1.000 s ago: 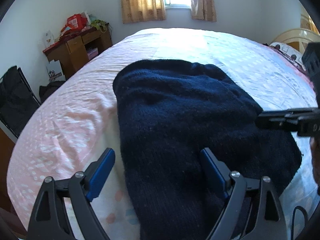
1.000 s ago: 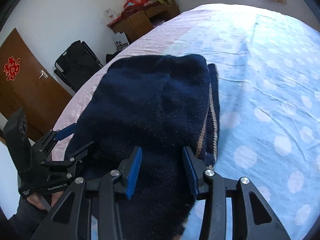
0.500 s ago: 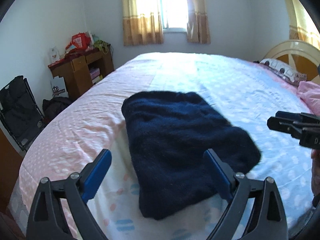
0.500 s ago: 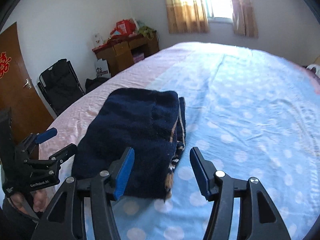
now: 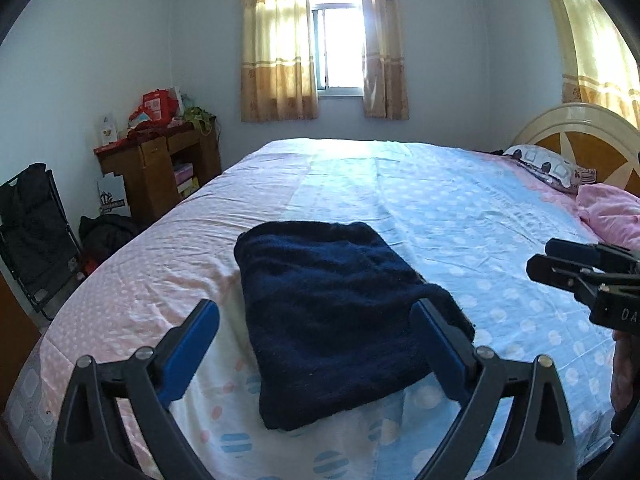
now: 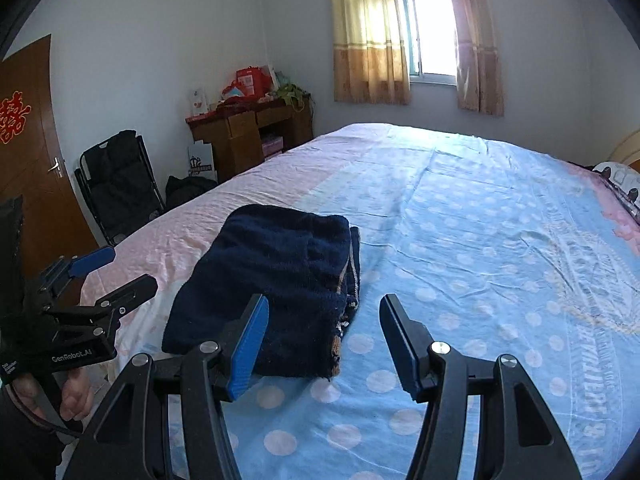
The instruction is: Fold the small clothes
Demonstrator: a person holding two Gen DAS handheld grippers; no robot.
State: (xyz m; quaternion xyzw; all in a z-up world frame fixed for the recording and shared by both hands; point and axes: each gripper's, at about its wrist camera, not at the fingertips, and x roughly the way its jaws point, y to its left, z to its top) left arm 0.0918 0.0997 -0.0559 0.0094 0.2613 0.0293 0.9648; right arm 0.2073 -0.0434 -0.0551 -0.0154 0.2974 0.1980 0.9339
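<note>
Bed [image 5: 460, 208] | folded sweater [image 5: 336, 312] | door [image 6: 28, 152] right-view only | left hand-held gripper [image 5: 316, 344] opening, right hand-held gripper [image 6: 324, 340] released

Wooden desk [image 5: 160, 168], folding chair [image 6: 116, 184], curtained window [image 5: 336, 40], pillow [image 5: 548, 166].

The headboard [image 5: 580, 136] and pink bedding [image 5: 612, 212] are cut off at the picture's edge.

left tongs [image 5: 316, 344]: black frame, blue pads, silver screws | right tongs [image 6: 324, 340]: same build | white "GenRobot.AI" lettering on left body (9 o'clock, right-wrist view) | dark sleeve, black cable below
</note>
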